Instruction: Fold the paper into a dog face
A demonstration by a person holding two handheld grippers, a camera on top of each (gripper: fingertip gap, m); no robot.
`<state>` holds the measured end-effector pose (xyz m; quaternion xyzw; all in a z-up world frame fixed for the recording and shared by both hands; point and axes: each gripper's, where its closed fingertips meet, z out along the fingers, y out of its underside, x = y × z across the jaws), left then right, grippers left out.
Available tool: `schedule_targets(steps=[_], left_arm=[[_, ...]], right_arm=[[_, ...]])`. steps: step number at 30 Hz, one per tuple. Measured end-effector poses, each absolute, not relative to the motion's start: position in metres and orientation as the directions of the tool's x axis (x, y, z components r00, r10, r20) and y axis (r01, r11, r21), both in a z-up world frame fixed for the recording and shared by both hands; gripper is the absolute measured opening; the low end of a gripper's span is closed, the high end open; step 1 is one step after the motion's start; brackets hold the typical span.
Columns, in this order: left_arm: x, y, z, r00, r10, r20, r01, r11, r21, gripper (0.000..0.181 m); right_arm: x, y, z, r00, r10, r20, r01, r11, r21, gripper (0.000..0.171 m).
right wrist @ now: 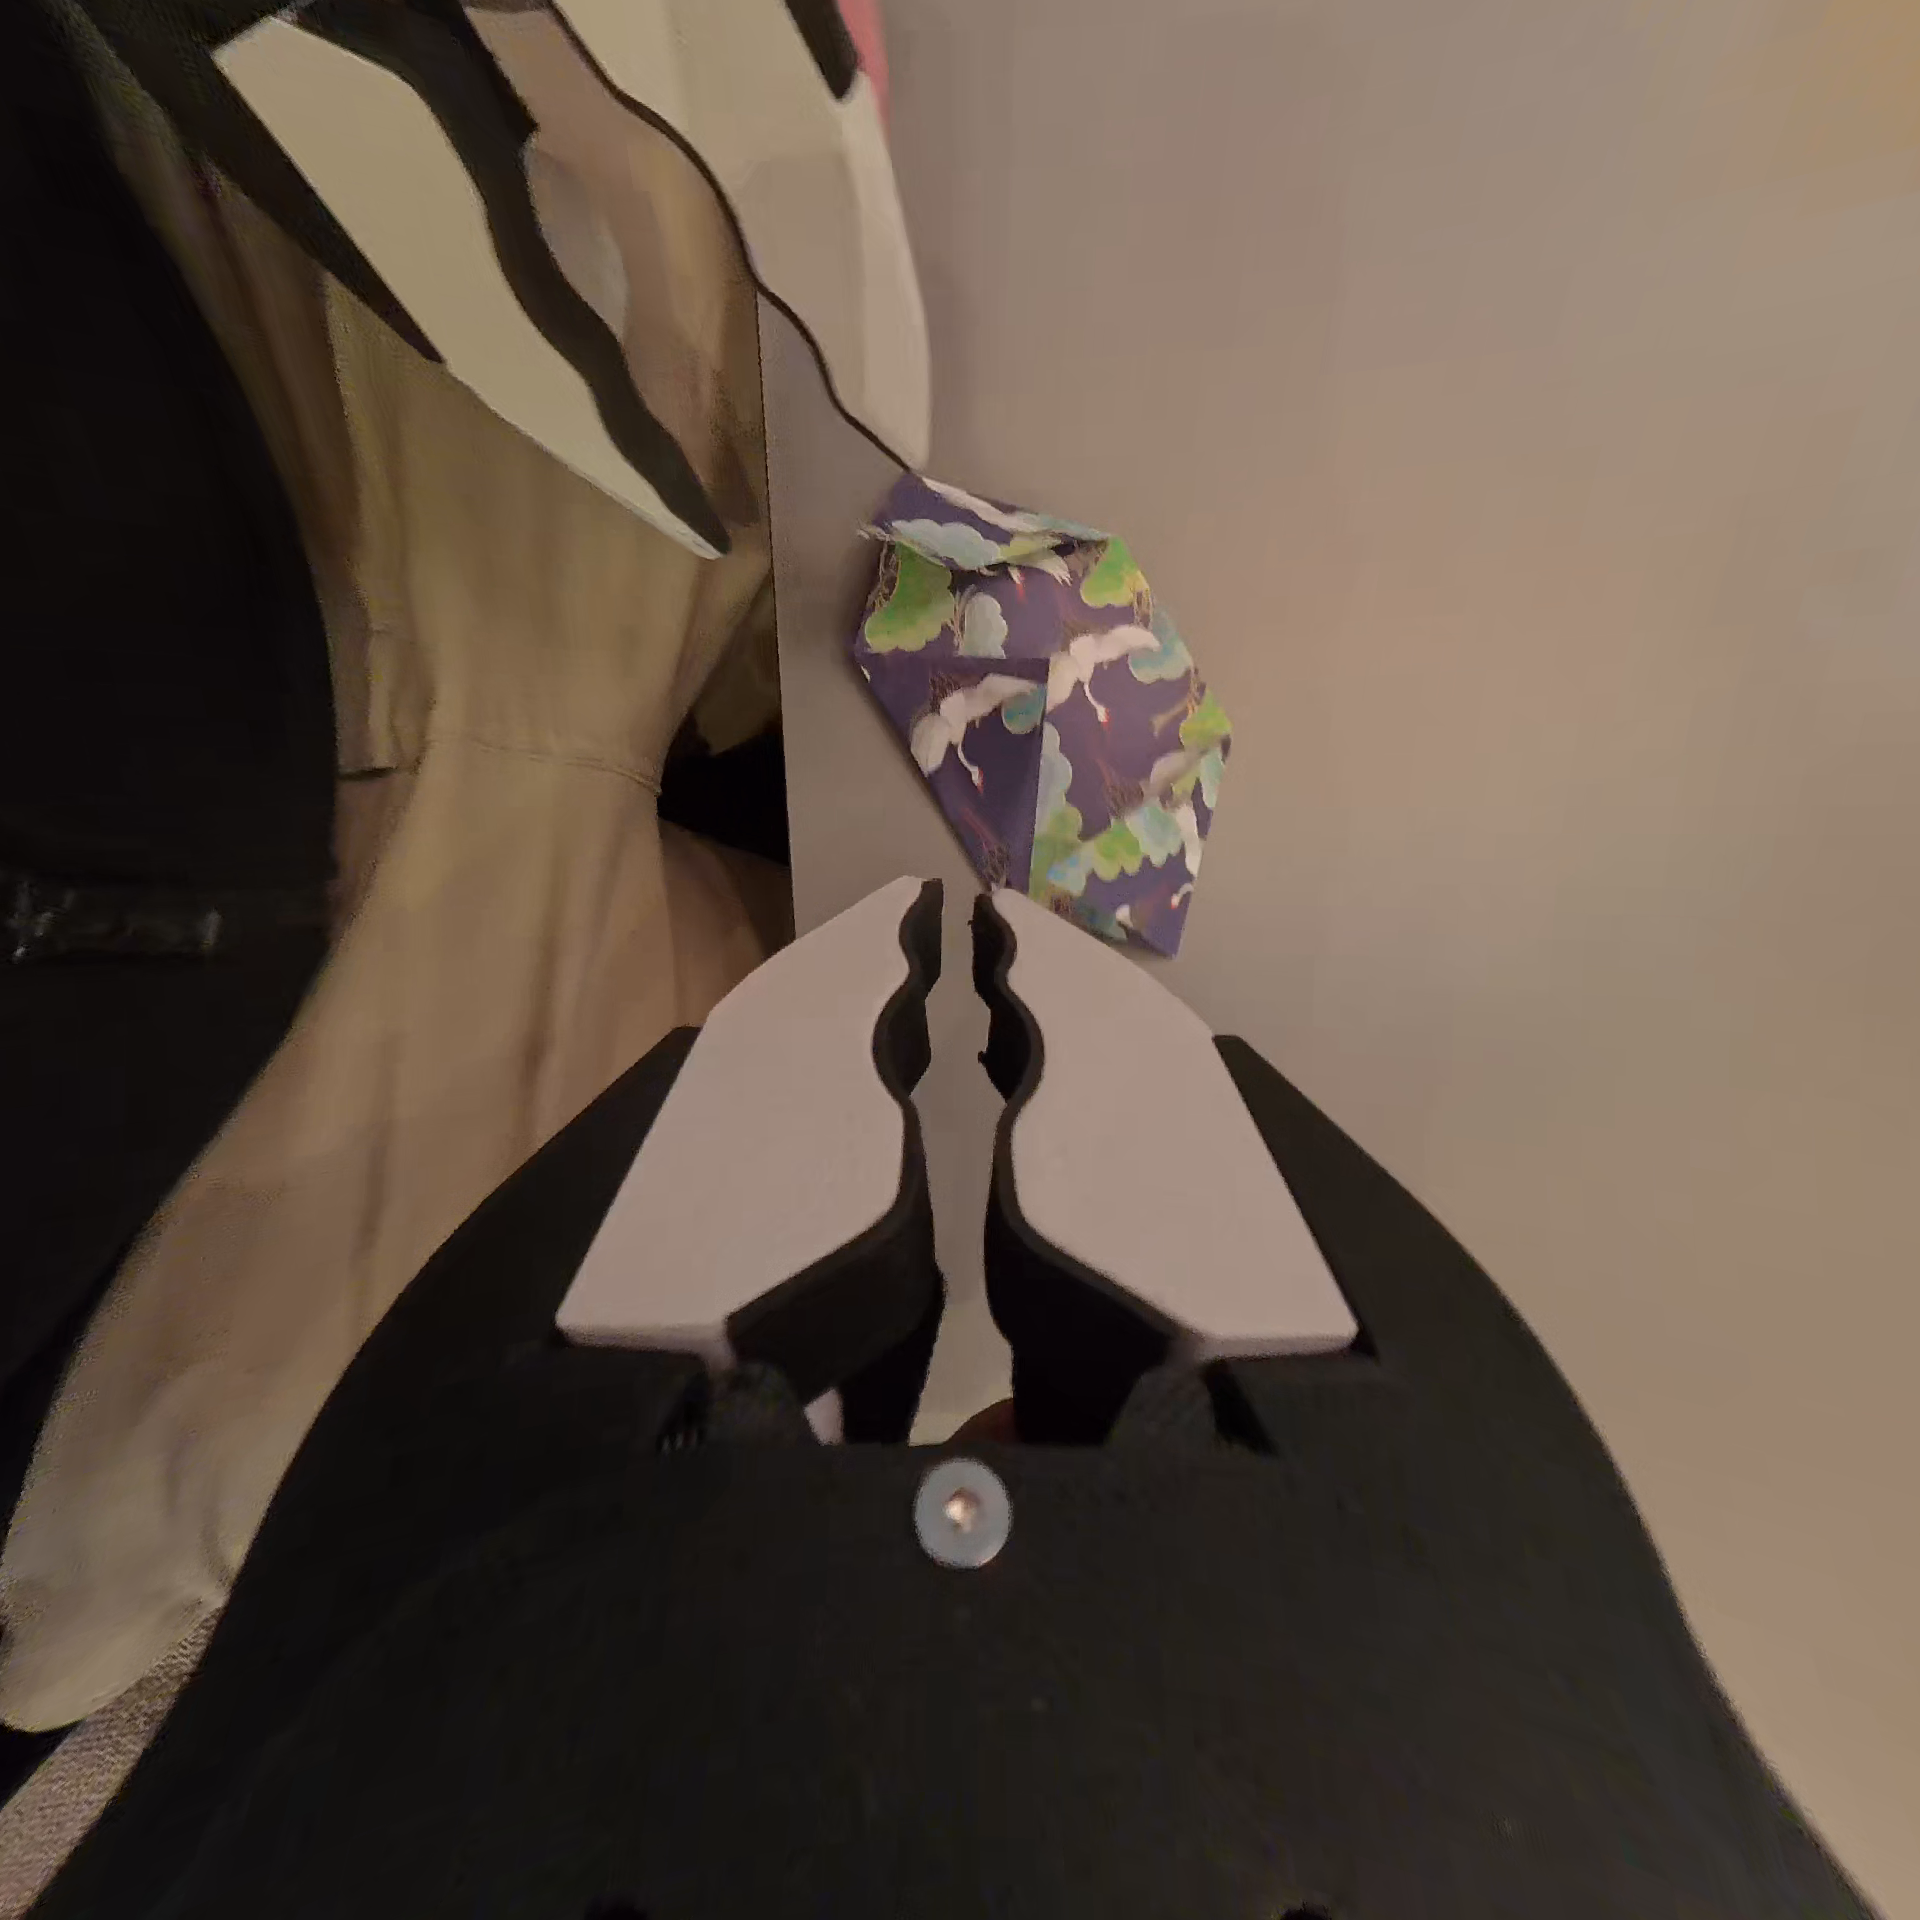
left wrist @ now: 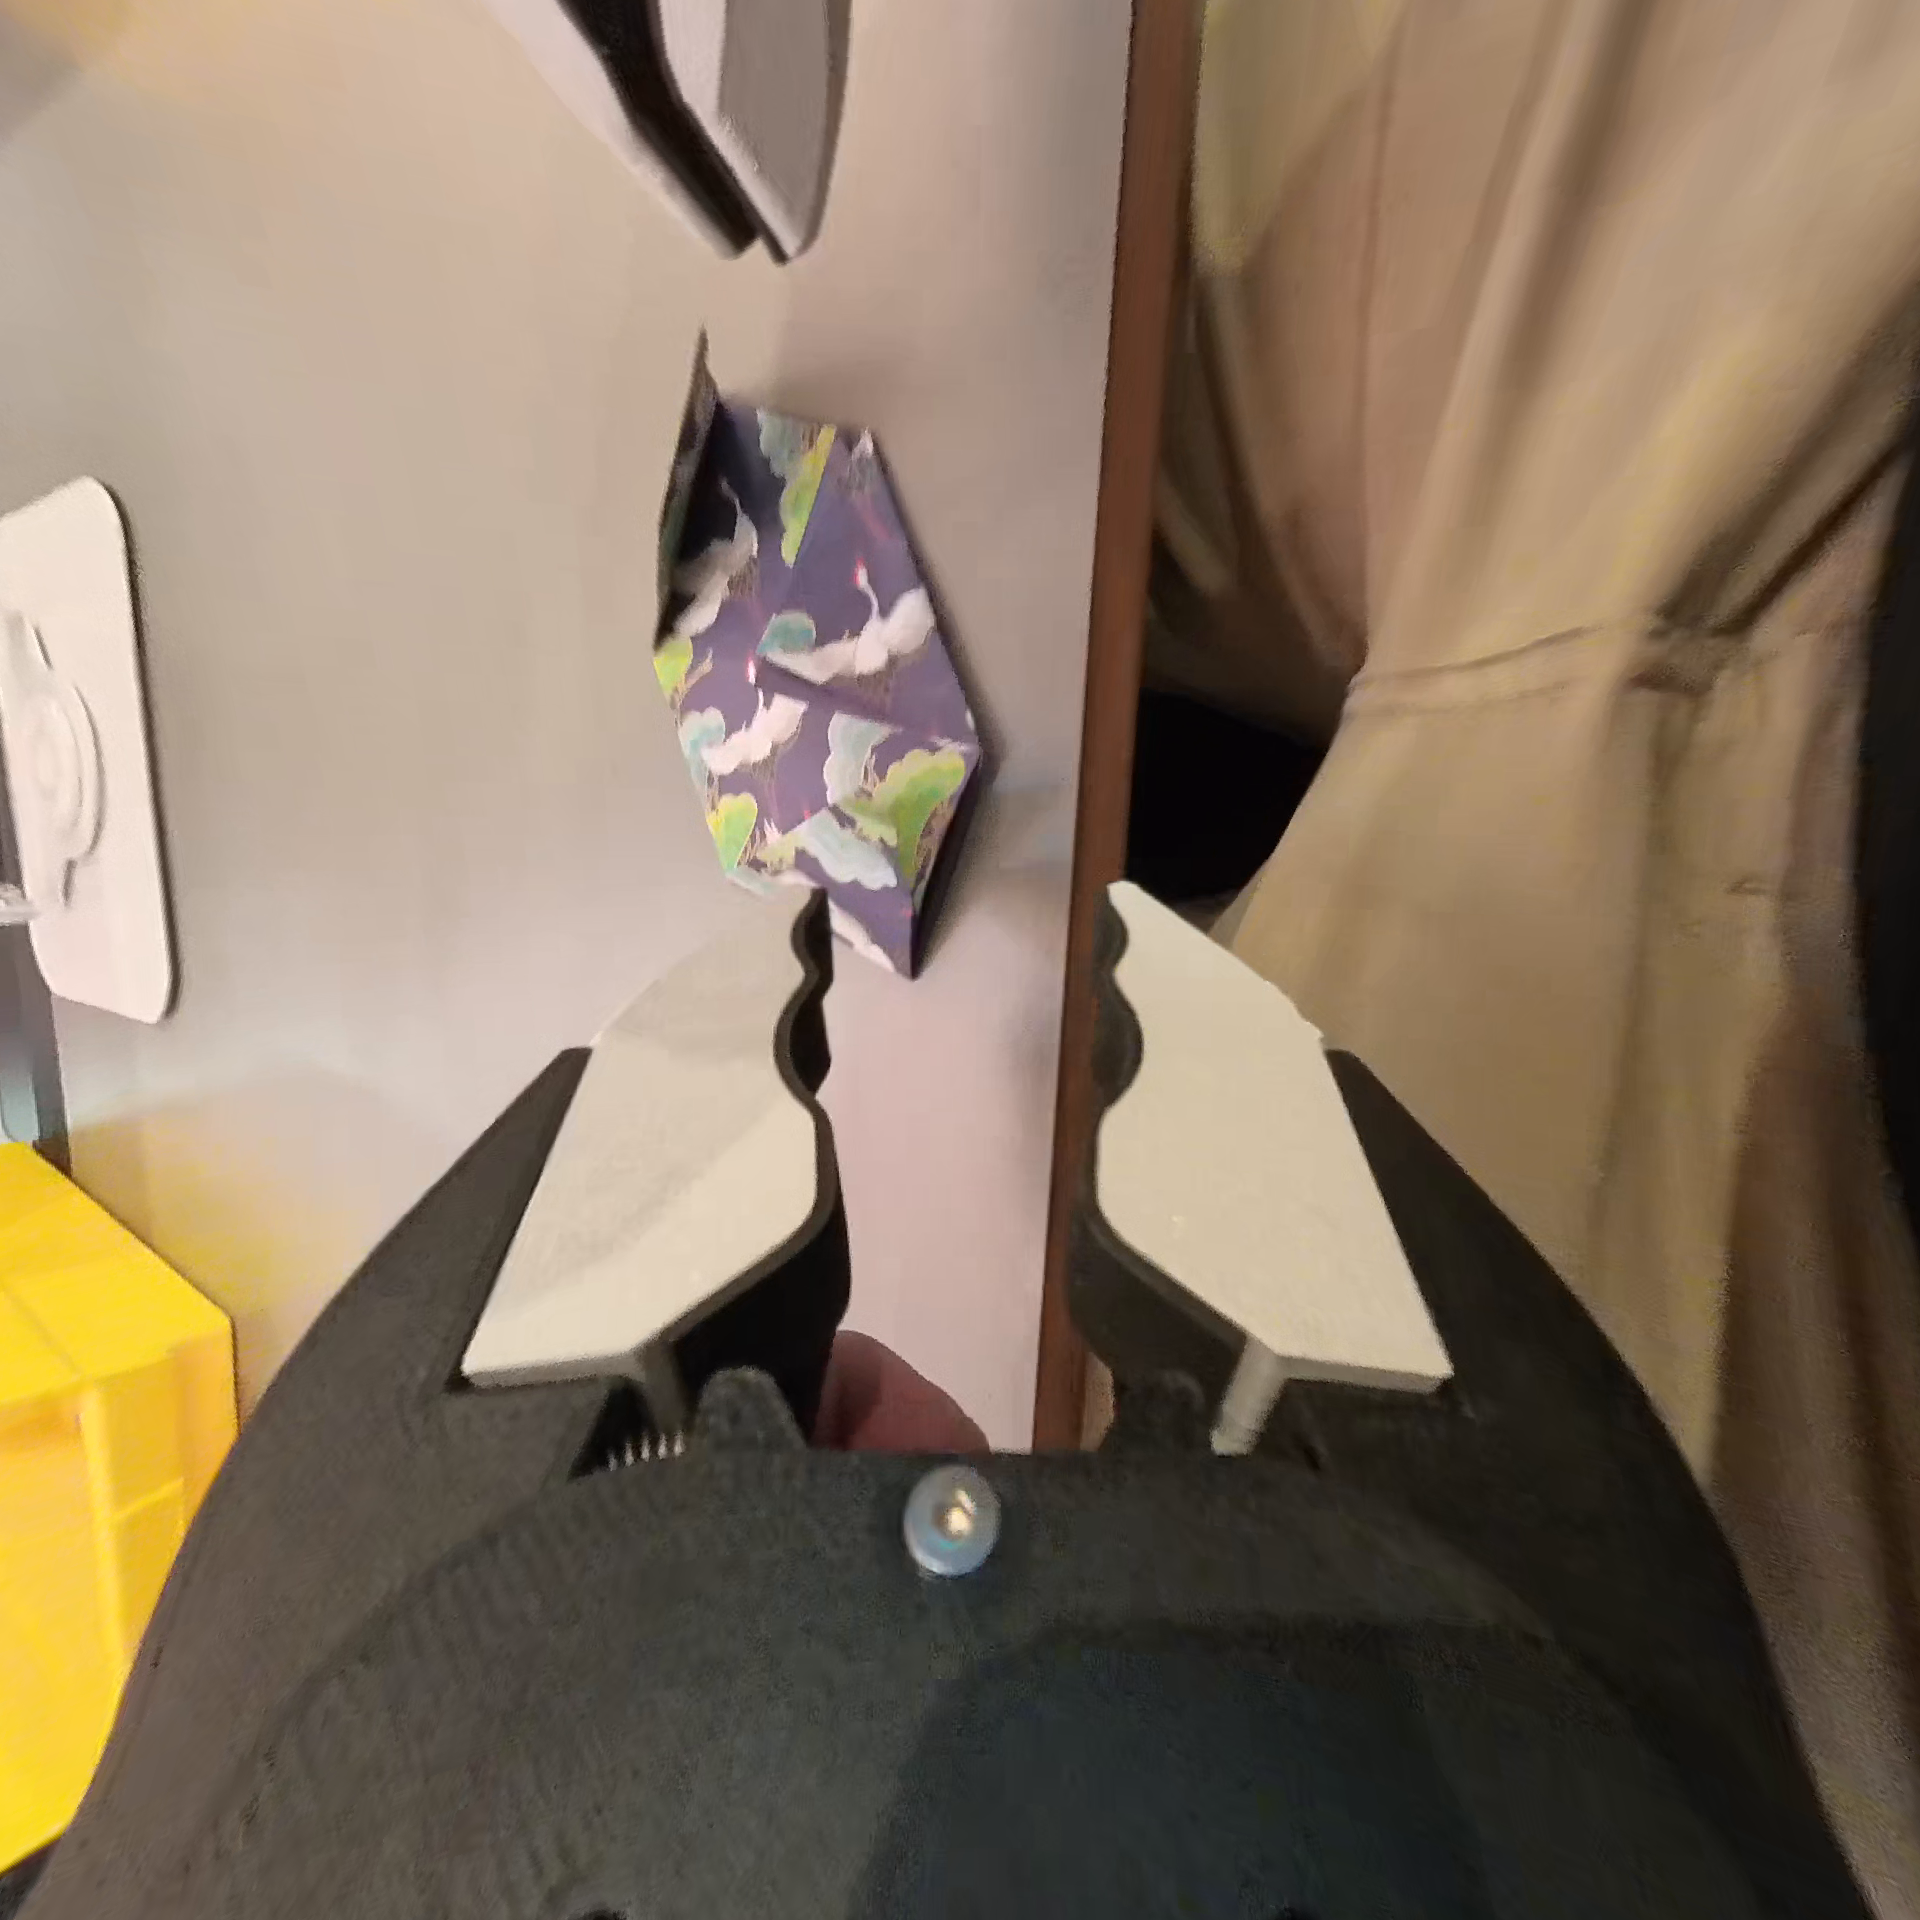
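Note:
The folded paper, purple with white cranes and green clouds, lies on the pale grey table near its brown edge. One flap at its far end stands up a little. My left gripper is open and empty, with its left fingertip right beside the paper's near corner. My right gripper is shut and empty, its tips just short of the paper. It also shows at the top of the left wrist view, beyond the paper. The left gripper shows open in the right wrist view.
The table's brown edge runs close beside the paper. A person in a beige garment is just past that edge. A white flat holder and a yellow box are on the table's other side. There is about 10 cm between the tips of the two grippers.

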<state>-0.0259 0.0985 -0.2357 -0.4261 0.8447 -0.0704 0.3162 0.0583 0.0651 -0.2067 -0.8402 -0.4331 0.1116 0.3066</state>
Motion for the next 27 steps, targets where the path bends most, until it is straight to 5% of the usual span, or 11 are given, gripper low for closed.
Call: schedule_targets(steps=[1, 7, 14, 22, 27], left_arm=[[-0.028, 0.102, -0.242, -0.449, -0.762, -0.467, -0.688, 0.628, -0.363, 0.049], [-0.024, 0.107, -0.262, -0.510, -0.732, -0.451, -0.684, 0.663, -0.303, 0.053], [-0.021, 0.107, -0.265, -0.546, -0.708, -0.448, -0.672, 0.689, -0.271, 0.057], [-0.020, 0.108, -0.265, -0.580, -0.688, -0.436, -0.656, 0.712, -0.250, 0.059], [-0.022, 0.109, -0.265, -0.600, -0.683, -0.416, -0.646, 0.721, -0.252, 0.059]], right_arm=[[0.053, 0.067, -0.209, 0.591, 0.803, 0.083, 0.670, -0.430, -0.605, 0.005], [0.049, 0.092, -0.228, 0.620, 0.769, 0.156, 0.695, -0.446, -0.564, 0.007], [0.054, 0.095, -0.248, 0.627, 0.772, 0.101, 0.701, -0.503, -0.506, 0.030], [0.047, 0.083, -0.247, 0.577, 0.816, 0.029, 0.705, -0.480, -0.522, 0.008], [0.050, 0.079, -0.231, 0.594, 0.804, 0.021, 0.673, -0.482, -0.562, 0.023]])
